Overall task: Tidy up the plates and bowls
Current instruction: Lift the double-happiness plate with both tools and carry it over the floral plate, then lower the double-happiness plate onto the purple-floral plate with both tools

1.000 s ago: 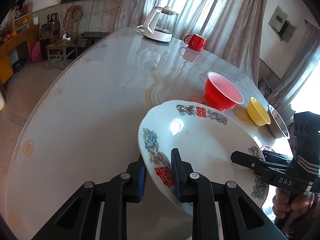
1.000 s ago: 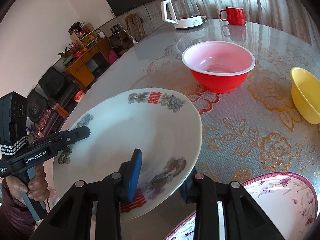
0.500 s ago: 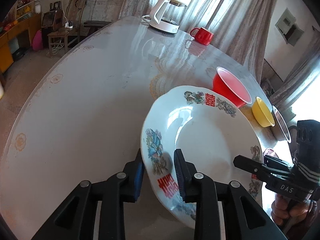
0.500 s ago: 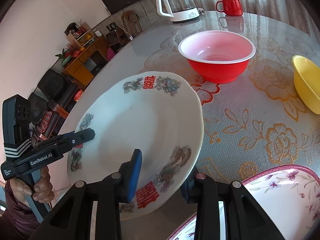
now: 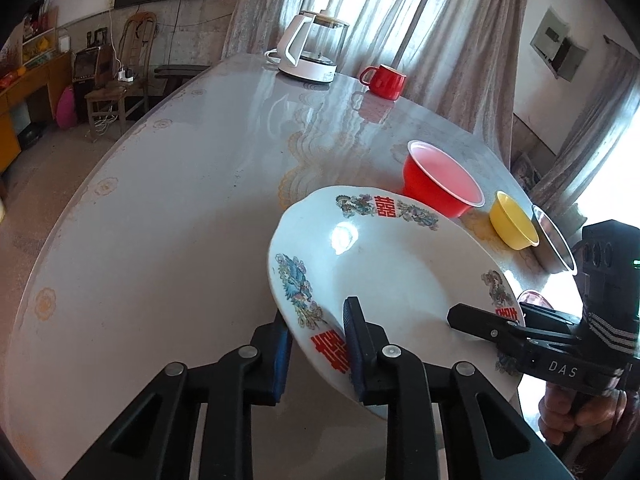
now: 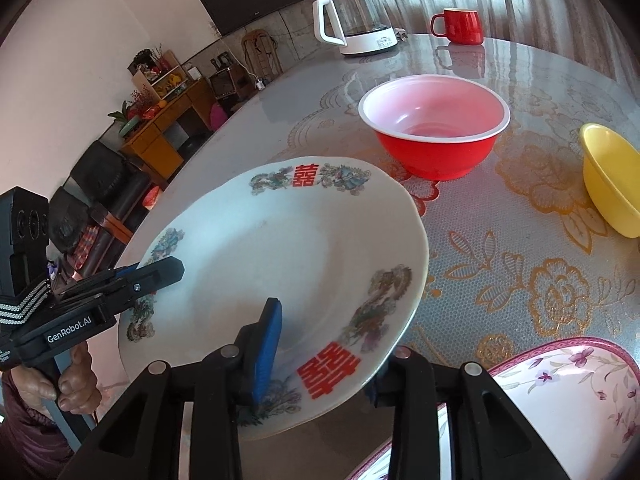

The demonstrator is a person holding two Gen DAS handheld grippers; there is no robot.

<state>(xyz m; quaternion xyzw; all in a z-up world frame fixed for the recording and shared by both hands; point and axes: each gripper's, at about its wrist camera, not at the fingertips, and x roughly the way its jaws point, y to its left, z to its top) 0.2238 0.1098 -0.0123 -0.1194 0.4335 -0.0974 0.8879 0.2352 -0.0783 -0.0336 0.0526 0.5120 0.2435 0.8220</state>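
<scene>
Curtained windows stood behind a round table [image 5: 168, 184] under a glossy patterned cover. Low in both views, a white plate [image 5: 384, 272] with red characters was held tilted above the tabletop. The left gripper [image 5: 316, 354] straddled its near rim, its jaws closing on it. The right gripper [image 6: 324, 360] clamped the opposite rim. Toward the upper right sat a red bowl [image 6: 434, 128] and a yellow bowl [image 6: 612, 184], with a floral plate [image 6: 560, 408] at lower right.
</scene>
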